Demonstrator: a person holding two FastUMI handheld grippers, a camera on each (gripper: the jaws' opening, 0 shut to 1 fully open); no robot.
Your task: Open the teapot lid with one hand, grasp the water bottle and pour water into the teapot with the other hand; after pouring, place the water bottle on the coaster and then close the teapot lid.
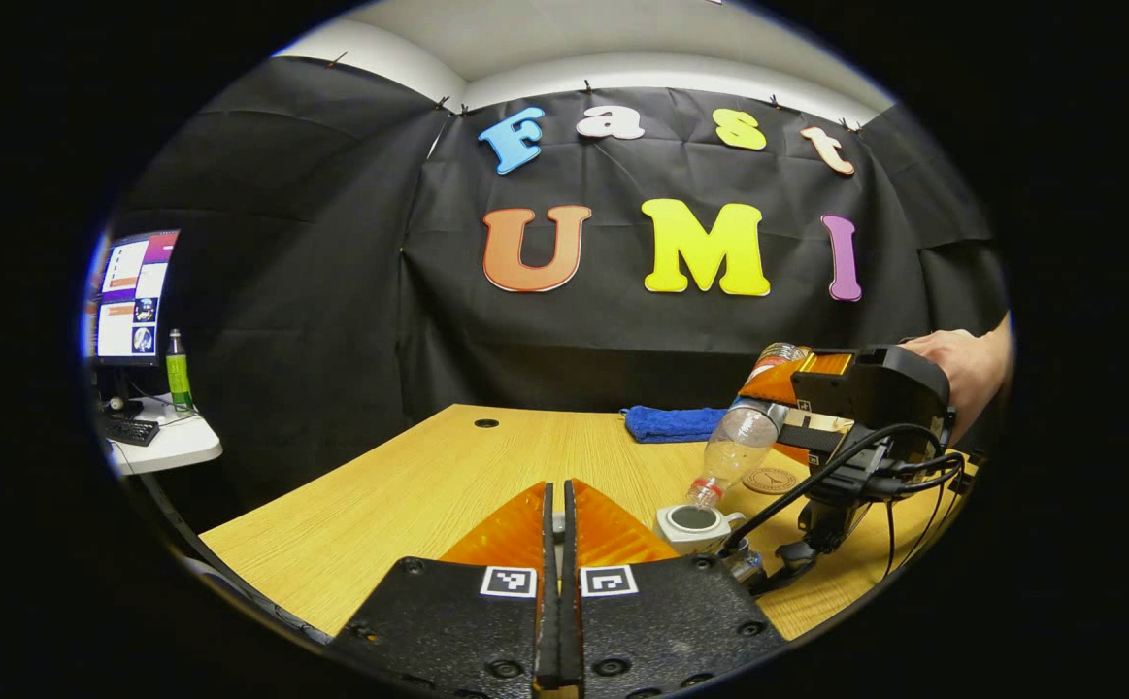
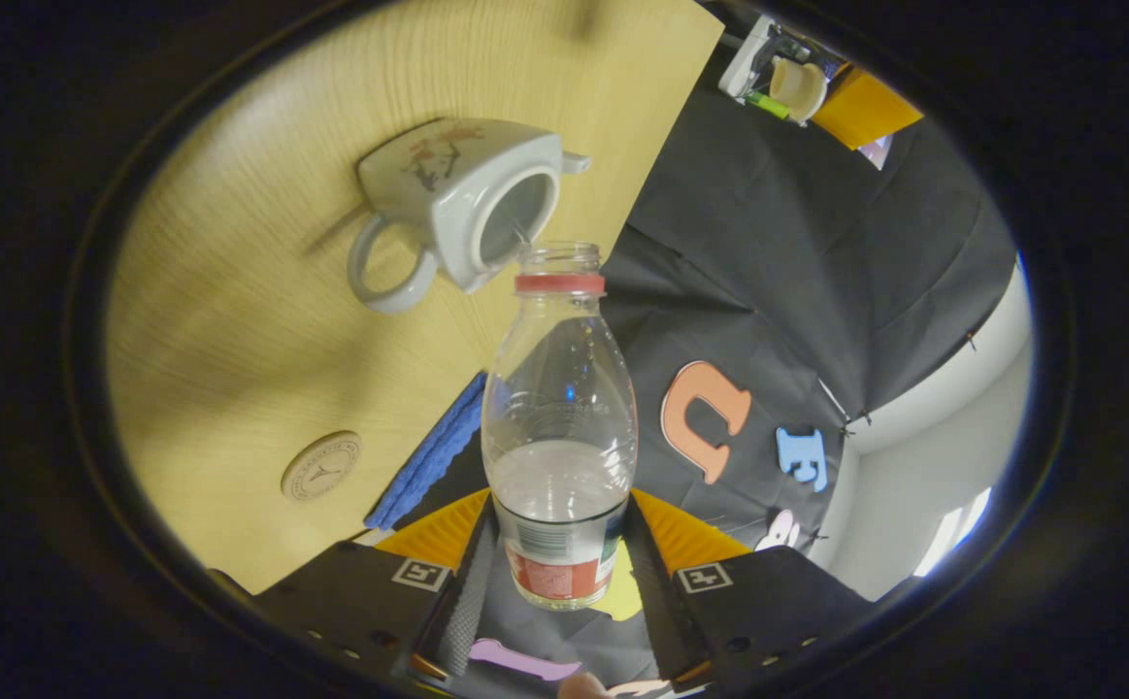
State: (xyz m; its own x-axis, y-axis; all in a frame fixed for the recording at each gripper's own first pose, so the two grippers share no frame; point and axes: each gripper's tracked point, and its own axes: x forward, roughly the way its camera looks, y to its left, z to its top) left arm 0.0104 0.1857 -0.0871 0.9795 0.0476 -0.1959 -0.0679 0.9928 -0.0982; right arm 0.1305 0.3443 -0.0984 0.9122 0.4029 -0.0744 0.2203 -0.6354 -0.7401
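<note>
The right gripper (image 2: 552, 573) clamps the water bottle (image 2: 559, 427), tipped mouth-down toward the open teapot (image 2: 457, 209) at eleven o'clock, evidently for pouring; the left gripper (image 1: 556, 529) is clenched, its contents indiscernible.

Wooden worktop (image 1: 448, 476) carries lidless teapot (image 1: 695, 525), round coaster (image 1: 769, 480) near it, blue cloth (image 1: 673, 423) at far edge.

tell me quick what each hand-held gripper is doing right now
Left hand-held gripper: closed; what it holds, if anything, cannot be told.
Right hand-held gripper: closed on the water bottle, tipped over the open teapot.
</note>
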